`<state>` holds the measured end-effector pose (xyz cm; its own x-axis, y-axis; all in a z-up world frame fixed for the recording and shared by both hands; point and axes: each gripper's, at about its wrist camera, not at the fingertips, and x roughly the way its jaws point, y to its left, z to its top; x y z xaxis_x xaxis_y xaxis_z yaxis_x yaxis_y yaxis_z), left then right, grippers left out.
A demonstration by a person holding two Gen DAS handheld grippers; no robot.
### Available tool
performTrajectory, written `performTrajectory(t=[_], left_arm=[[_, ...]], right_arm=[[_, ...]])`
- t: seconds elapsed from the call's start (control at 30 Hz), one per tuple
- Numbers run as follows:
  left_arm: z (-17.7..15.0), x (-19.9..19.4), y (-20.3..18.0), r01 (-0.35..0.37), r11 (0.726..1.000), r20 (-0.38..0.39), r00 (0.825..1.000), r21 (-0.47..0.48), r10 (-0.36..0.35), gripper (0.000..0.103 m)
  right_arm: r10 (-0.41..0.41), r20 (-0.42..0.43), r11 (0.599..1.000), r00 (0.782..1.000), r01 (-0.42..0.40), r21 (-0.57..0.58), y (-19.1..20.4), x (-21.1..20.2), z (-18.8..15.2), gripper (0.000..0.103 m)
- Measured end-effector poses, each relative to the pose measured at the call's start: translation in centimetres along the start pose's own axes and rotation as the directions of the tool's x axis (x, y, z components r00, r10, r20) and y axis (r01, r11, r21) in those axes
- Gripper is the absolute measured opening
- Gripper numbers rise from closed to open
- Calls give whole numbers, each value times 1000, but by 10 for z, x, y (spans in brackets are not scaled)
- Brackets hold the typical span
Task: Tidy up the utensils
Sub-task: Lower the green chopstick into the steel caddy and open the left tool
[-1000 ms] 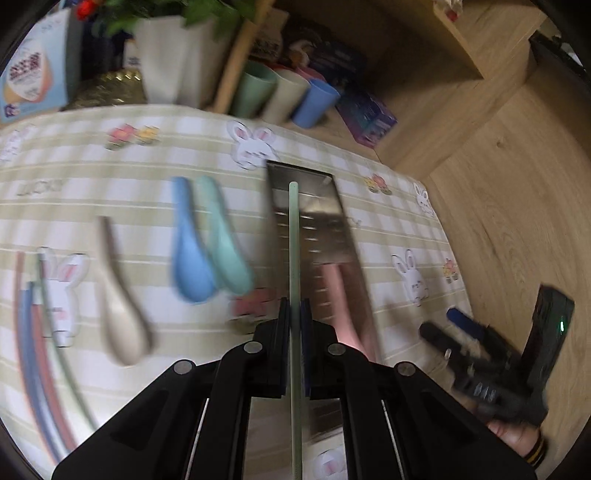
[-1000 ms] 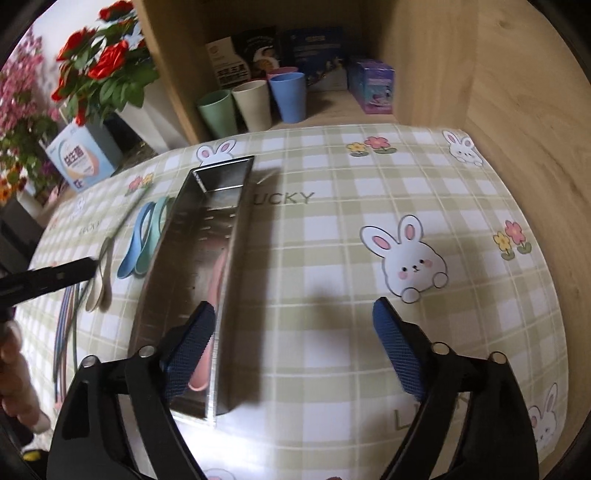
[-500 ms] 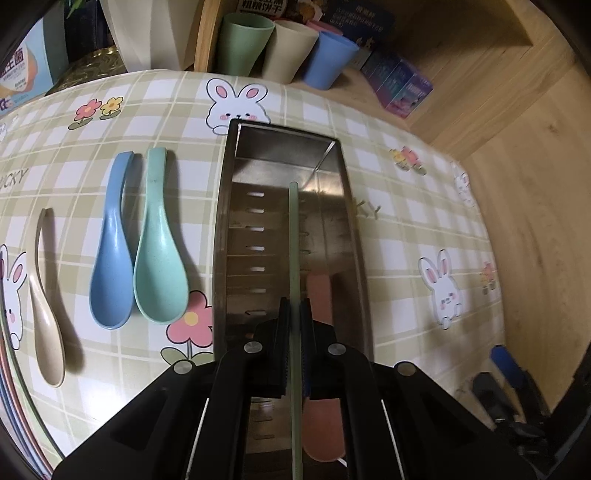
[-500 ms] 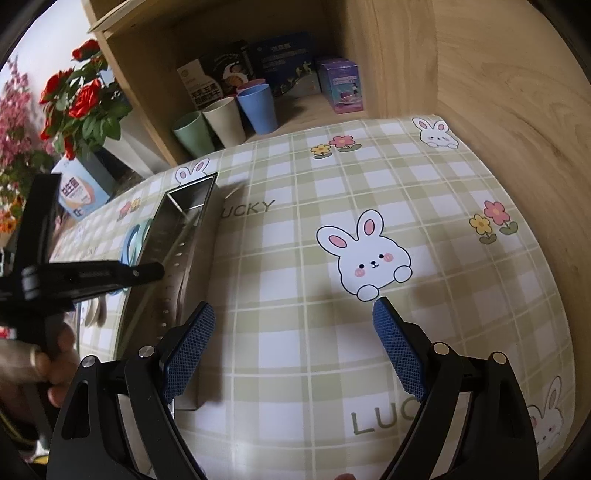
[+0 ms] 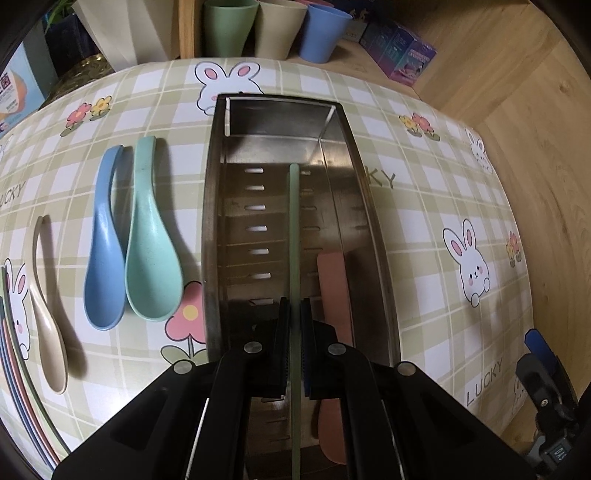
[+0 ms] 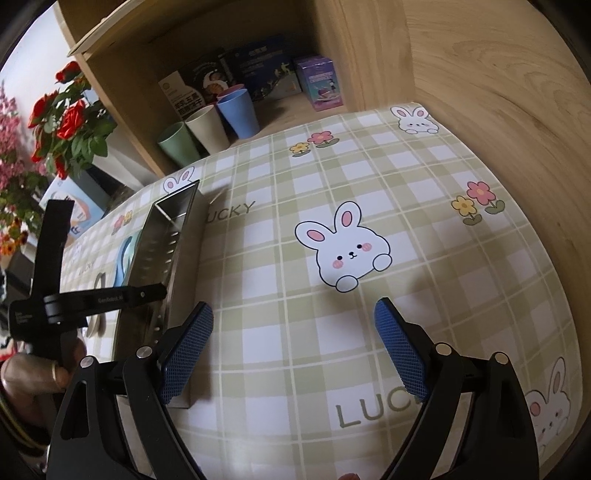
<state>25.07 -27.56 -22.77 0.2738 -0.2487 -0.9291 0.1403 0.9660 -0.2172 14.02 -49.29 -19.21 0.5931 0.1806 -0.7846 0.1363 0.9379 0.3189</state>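
My left gripper (image 5: 294, 314) is shut on a thin green chopstick (image 5: 294, 229) and holds it lengthwise over the steel utensil tray (image 5: 212, 221). A pink spoon (image 5: 332, 295) lies in the tray's right side. Blue (image 5: 103, 251), green (image 5: 149, 243) and beige (image 5: 44, 314) spoons lie on the tablecloth left of the tray. Several coloured chopsticks (image 5: 14, 387) lie at the far left edge. My right gripper (image 6: 293, 350) is open and empty over the cloth right of the tray (image 6: 162, 240). The left gripper also shows in the right wrist view (image 6: 159, 291).
Green (image 5: 229, 26), beige (image 5: 280, 26) and blue (image 5: 321, 33) cups stand on the shelf behind the table. Boxes (image 6: 321, 85) sit in the wooden cubby. A flower pot (image 6: 70, 125) stands at the back left. A wooden wall (image 6: 517, 110) borders the table's right side.
My left gripper has moved right from beside the spoons to directly over the tray, and lower, still holding the green chopstick. My right gripper has shifted right, away from the tray.
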Motion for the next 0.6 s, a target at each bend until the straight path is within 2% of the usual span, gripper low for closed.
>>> performTrajectory(t=[0.27, 0.37, 0.43, 0.5, 0.6], left_arm=[[-1, 6, -2, 58, 998, -52, 997, 28, -56, 6], [0, 3, -2, 67, 997, -49, 997, 32, -65, 7], [0, -3, -2, 74, 997, -42, 996, 36, -72, 10], [0, -12, 0, 88, 995, -33, 996, 43, -87, 21], [-2, -33, 3, 116, 991, 5, 993, 72, -116, 25]], right_arm=[[-3, 5, 1000, 1000, 3, 19, 2, -8, -2, 86], [-8, 2, 1000, 1000, 8, 18, 5, -12, -2, 86], [-14, 5, 1000, 1000, 14, 17, 7, -16, -3, 86], [-16, 11, 1000, 1000, 16, 20, 9, -20, -3, 86], [-16, 33, 1000, 999, 15, 23, 17, -28, -3, 86]])
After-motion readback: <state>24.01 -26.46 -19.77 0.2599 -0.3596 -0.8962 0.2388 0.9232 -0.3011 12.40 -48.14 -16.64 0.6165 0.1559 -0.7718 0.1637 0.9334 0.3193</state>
